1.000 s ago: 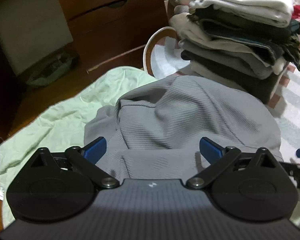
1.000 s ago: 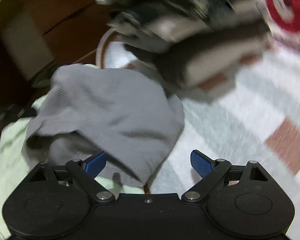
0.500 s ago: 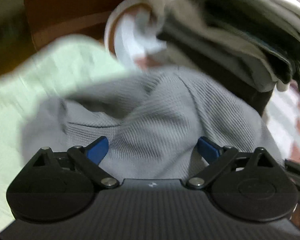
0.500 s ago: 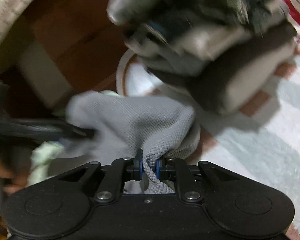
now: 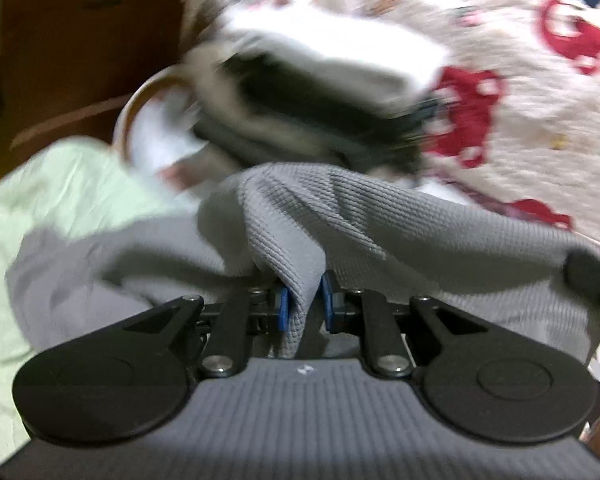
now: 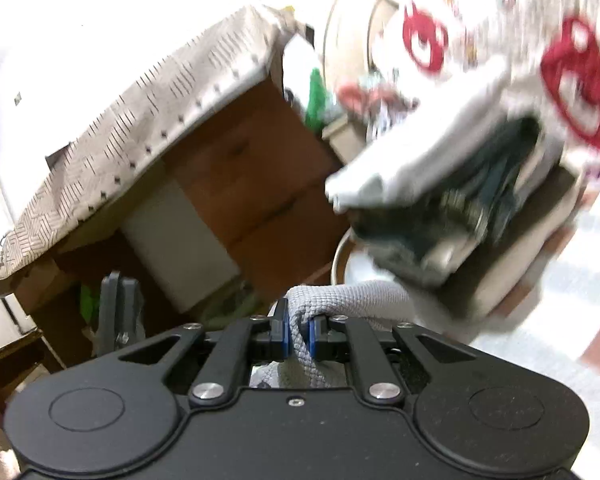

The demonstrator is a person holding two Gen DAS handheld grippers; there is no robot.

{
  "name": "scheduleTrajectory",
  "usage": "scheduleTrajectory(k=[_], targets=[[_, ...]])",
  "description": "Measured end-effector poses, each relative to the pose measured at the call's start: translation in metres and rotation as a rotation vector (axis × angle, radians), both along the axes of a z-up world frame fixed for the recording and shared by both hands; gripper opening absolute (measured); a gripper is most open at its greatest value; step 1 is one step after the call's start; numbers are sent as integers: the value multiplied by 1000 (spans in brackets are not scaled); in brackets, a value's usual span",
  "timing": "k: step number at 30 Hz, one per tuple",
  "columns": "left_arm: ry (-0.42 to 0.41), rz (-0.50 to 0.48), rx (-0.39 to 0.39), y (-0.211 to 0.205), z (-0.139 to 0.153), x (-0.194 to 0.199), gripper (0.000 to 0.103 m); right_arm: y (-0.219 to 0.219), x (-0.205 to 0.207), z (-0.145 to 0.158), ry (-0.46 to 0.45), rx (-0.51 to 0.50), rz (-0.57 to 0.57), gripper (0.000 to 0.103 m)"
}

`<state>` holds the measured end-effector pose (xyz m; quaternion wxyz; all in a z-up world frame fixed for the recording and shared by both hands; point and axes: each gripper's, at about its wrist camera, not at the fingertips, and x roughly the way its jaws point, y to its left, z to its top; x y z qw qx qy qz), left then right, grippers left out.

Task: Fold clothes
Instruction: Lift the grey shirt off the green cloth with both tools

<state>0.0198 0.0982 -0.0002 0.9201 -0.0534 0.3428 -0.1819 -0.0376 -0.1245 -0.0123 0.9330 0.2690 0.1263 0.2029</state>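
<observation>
A grey waffle-knit garment (image 5: 440, 236) is held by both grippers and lifted. My left gripper (image 5: 304, 308) is shut on a pinched fold of it, and the cloth stretches away to the right. My right gripper (image 6: 299, 330) is shut on another bunched edge of the grey garment (image 6: 352, 300). The other gripper (image 6: 118, 312) shows at the left of the right wrist view. A stack of folded clothes (image 5: 320, 92) sits just beyond the garment, blurred; it also shows in the right wrist view (image 6: 460, 208).
A pale green cloth (image 5: 60, 200) lies under the garment at the left. A white quilt with red prints (image 5: 520, 80) is behind the stack. A wooden dresser (image 6: 252, 184) with a patterned cover (image 6: 140, 120) stands at the back. A round basket rim (image 5: 140, 108) sits by the stack.
My left gripper went from open to shut on the grey garment. Both grippers have risen with the cloth, and the views have tilted up towards the stack and quilt.
</observation>
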Motion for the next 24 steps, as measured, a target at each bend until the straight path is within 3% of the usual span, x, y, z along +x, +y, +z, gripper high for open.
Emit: scheduleTrajectory(k=[2,4,10,17,20,23,24], targets=[[-50,-49,19,-21,7,-11,13,-11,-22,18,-15,-26,-46,11],[-75,-112,2,-42,10,-20,3,-19,-37,30,3,-68,-114,11],[-187,-300,-25,-101,39,-51,2,-42,-102,60,-6,-124,-266,11],[-273,-614,-39,-175,102,-68,2,-94,-174,122,-64,-184,-403,11],[-299,-659,7,-226,116,-49,2,-130,-181,142,-34,-236,-467,11],[-318,-662,49,-278,123,-21,1,-176,-170,146,65,-300,-629,12],[-311,-627,51,-294,118,-6,1,-195,-165,137,117,-325,-688,29]])
